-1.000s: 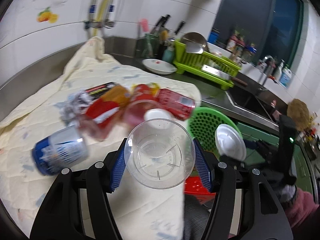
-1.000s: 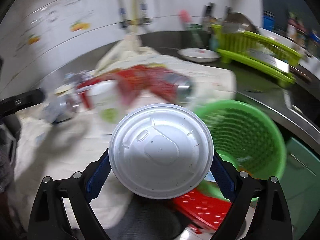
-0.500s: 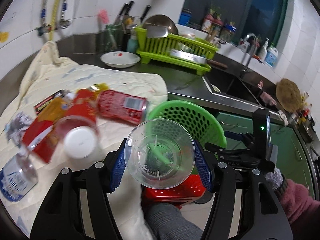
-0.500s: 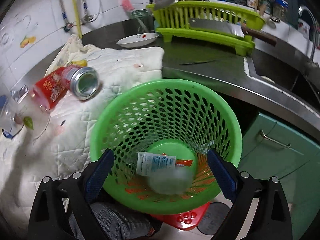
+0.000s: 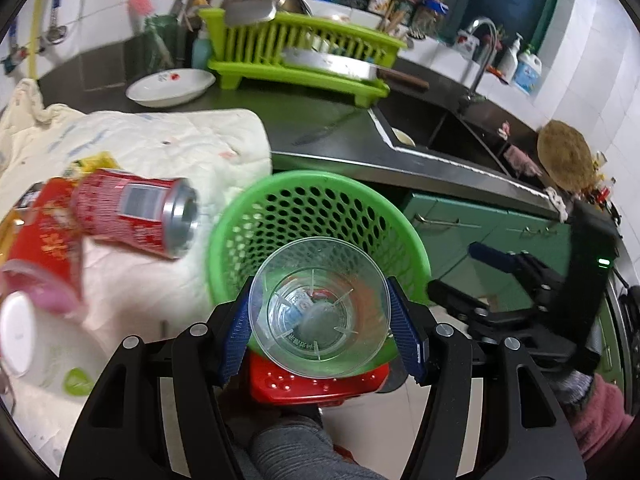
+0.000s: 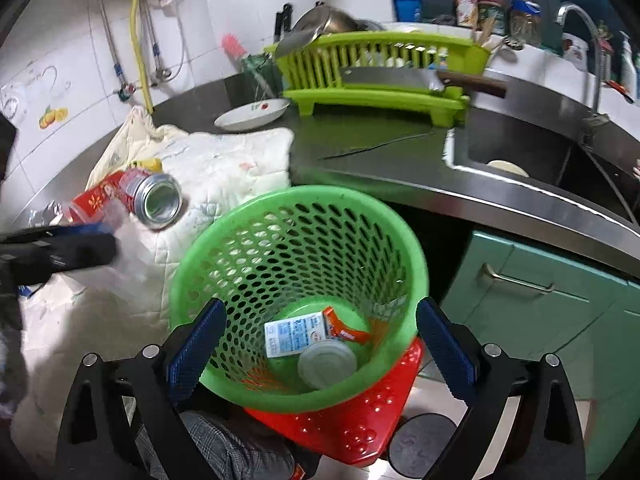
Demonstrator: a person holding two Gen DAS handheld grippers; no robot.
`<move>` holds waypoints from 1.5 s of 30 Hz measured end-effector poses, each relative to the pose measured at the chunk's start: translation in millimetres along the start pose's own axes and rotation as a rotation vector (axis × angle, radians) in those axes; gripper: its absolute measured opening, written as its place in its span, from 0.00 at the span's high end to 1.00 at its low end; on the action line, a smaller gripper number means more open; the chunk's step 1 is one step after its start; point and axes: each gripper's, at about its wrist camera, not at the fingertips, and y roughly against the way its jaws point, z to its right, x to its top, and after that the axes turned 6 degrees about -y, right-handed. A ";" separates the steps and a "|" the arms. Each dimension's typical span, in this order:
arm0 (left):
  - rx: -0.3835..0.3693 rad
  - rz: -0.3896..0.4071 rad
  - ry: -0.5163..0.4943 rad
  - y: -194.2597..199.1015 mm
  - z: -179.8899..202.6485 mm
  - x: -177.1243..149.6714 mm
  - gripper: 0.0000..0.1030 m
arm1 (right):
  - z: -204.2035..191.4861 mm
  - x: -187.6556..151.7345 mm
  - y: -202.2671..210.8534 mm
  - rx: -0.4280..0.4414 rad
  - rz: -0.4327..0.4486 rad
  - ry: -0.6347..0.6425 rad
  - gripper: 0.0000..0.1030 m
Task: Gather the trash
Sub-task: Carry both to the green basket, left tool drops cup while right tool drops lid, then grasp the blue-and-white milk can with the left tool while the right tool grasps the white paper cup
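Note:
My left gripper (image 5: 320,320) is shut on a clear plastic cup (image 5: 319,316), held over the near rim of the green perforated basket (image 5: 248,224). My right gripper (image 6: 320,344) hangs open and empty above the same basket (image 6: 224,240); a white lid (image 6: 327,364) and a blue-and-white carton (image 6: 294,334) lie on its bottom. A red can (image 5: 132,212) lies on its side on the cream cloth (image 5: 192,140) left of the basket, with red wrappers and a pink cup beside it. In the left wrist view the right gripper (image 5: 472,276) shows at the right.
The basket stands on a red stool (image 6: 360,420) against the steel counter. A white dish (image 5: 170,87), a green dish rack (image 5: 304,60) and a sink (image 6: 540,160) sit behind. Green cabinets (image 6: 540,292) are at the right. A person's grey trouser leg (image 5: 288,452) shows below.
Both grippers swung right from the cloth to above the basket. The right gripper let go of the white lid, which now lies in the basket. The left one keeps the cup.

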 end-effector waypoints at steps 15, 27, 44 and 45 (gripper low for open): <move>-0.048 -0.081 0.007 -61.4 13.8 10.9 0.32 | 24.3 -10.1 23.1 -0.028 0.027 -0.061 0.10; -0.004 0.033 -0.008 2.2 9.0 -2.6 0.28 | -4.9 -11.5 40.6 0.018 0.051 -0.034 0.10; 0.217 0.133 0.062 139.7 -76.4 -71.5 0.28 | -141.6 -17.7 36.5 0.215 0.027 0.176 0.10; 0.244 0.128 0.058 146.3 -83.6 -75.7 0.28 | -147.4 -18.2 35.2 0.226 0.023 0.185 0.10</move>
